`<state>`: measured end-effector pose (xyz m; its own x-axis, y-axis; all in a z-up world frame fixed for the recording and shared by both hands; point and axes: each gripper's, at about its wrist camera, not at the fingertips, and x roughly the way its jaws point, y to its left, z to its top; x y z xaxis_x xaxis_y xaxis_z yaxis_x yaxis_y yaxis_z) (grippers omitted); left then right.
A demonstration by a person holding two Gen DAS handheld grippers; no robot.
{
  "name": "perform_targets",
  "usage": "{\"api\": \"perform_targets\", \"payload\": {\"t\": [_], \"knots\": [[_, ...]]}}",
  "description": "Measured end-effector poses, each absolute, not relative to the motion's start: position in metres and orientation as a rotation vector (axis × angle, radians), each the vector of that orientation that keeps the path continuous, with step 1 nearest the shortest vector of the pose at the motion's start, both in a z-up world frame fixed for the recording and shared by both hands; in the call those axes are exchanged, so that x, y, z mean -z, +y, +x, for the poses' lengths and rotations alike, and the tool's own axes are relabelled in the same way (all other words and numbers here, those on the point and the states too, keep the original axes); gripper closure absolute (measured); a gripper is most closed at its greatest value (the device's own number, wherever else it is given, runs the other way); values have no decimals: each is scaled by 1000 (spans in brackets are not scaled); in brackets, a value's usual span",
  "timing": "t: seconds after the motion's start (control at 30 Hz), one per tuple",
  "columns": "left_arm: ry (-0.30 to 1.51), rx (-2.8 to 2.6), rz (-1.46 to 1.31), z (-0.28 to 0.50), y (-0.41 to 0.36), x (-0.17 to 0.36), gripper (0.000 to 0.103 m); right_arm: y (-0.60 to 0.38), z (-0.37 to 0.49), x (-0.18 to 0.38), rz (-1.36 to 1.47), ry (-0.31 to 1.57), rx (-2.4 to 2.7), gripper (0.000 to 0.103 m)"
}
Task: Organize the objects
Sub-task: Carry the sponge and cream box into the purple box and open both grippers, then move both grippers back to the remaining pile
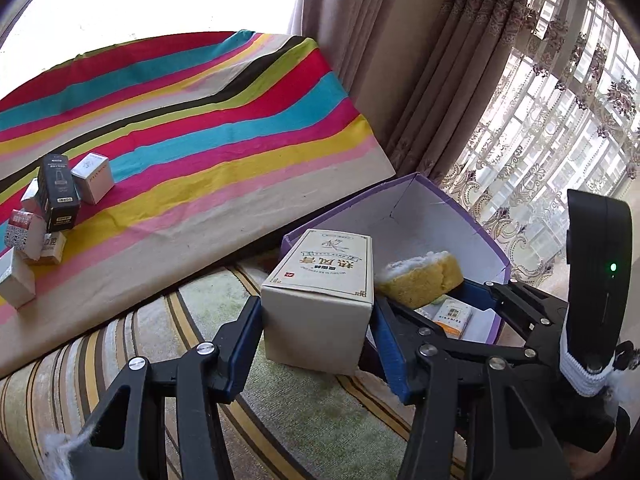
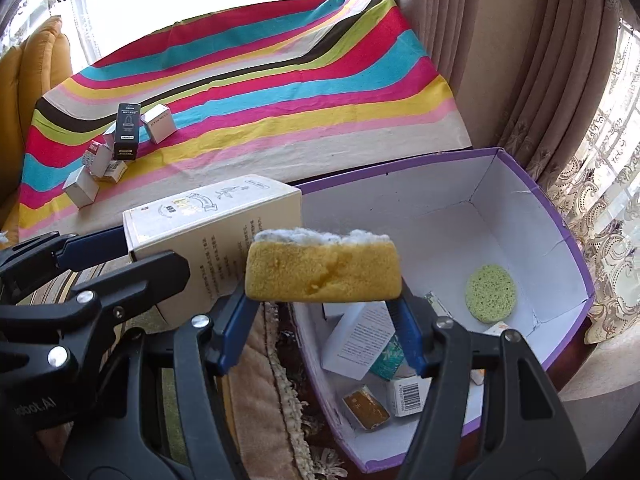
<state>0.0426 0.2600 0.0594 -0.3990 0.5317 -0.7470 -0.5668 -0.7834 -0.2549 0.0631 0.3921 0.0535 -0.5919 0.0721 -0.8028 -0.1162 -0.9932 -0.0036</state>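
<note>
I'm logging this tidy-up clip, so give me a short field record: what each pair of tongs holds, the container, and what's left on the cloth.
left tongs: shut on cream carton
right tongs: shut on yellow sponge
container: purple box, open, holding a green round sponge and small packs
still on striped cloth: black box and several small white boxes

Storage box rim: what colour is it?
Purple, with a white inside; the storage box shows best in the right wrist view.

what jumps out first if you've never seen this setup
Both grippers are loaded: the right gripper clamps a yellow sponge over the open purple box, and the left gripper holds a cream carton beside it. Behind, a bright striped cloth carries small boxes.
</note>
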Motion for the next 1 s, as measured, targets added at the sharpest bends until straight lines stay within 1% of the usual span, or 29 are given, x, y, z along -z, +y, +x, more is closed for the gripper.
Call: {"api": "perform_targets", "payload": {"t": [0.27,0.33,0.4,0.43,0.5,0.53,0.73,1.0], "knots": [[107,-2086,-1156,36,304,-49,48,433,71,-51,-1333,121,-2623,36],[103,-2068,-1171,34,311,-46,47,441,71,-49,-1342,123,-2594,36],[95,-2067,-1179,32,313,-44,42,449,72,-48,-1338,121,-2559,35],[84,-2070,-1179,31,312,-45,41,453,73,-48,-1334,119,-2544,34],[70,-2076,-1180,30,309,-46,39,457,75,-48,-1334,113,-2519,27],[67,-2078,-1182,30,308,-46,39,458,74,-48,-1337,103,-2508,22],[36,-2093,-1184,27,296,-47,37,457,76,-50,-1327,107,-2490,16],[-39,-2108,-1192,22,254,-43,36,447,73,-56,-1317,103,-2506,13]]}}
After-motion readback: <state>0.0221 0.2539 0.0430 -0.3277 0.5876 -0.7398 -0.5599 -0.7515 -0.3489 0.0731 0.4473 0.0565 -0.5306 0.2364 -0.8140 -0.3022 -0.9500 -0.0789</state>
